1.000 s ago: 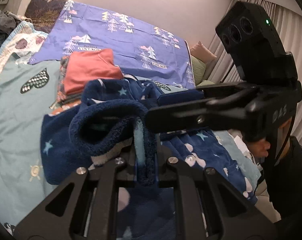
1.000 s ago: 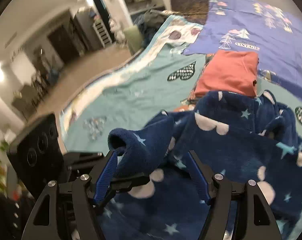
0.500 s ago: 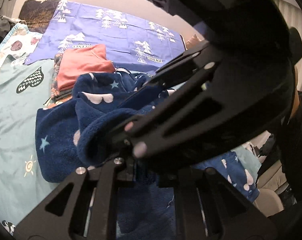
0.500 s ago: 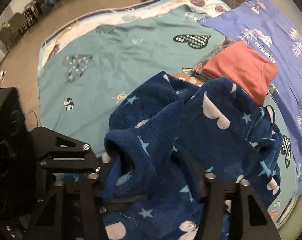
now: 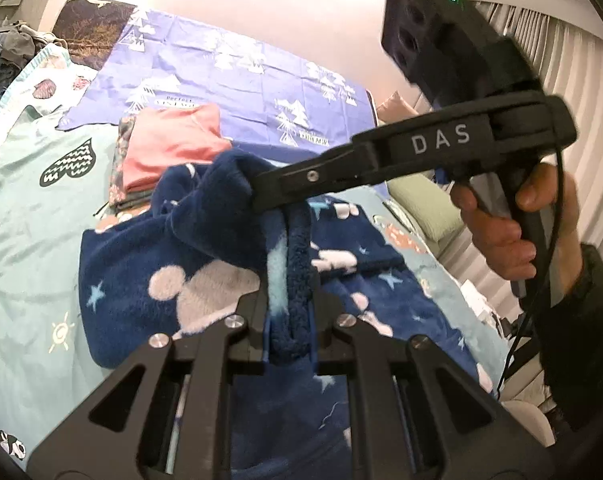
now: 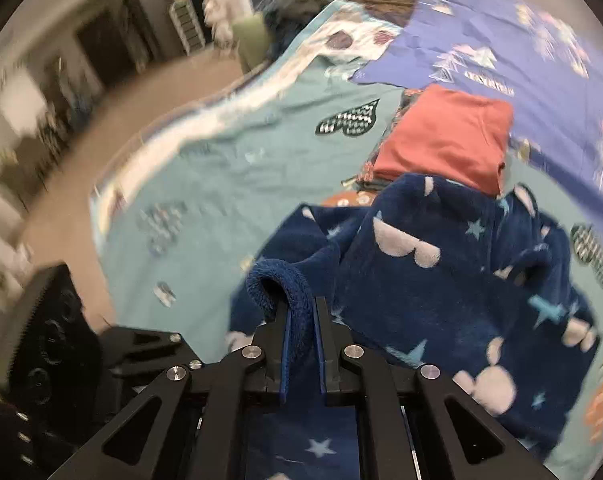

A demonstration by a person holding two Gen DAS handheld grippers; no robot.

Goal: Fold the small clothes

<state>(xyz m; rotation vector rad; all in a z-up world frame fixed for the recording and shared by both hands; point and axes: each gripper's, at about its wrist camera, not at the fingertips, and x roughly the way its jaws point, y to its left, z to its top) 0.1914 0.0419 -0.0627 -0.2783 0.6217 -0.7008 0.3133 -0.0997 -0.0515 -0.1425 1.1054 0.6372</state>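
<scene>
A navy fleece garment with stars and pale mouse-head shapes lies rumpled on the teal bedspread. My left gripper is shut on a thick folded edge of it. My right gripper is shut on another edge of the same garment, held up off the bed. In the left wrist view the right gripper reaches in from the right and bites the fleece just above my left fingers. The left gripper's body shows at the lower left of the right wrist view.
A folded coral garment tops a small stack behind the fleece; it also shows in the right wrist view. A purple tree-print sheet covers the bed's far side. The bed edge and floor lie left. Curtains hang right.
My right gripper was open around the fleece edge a second ago and has closed on it. It swung across in front of the left camera, then drew back. The left grip stayed shut.
</scene>
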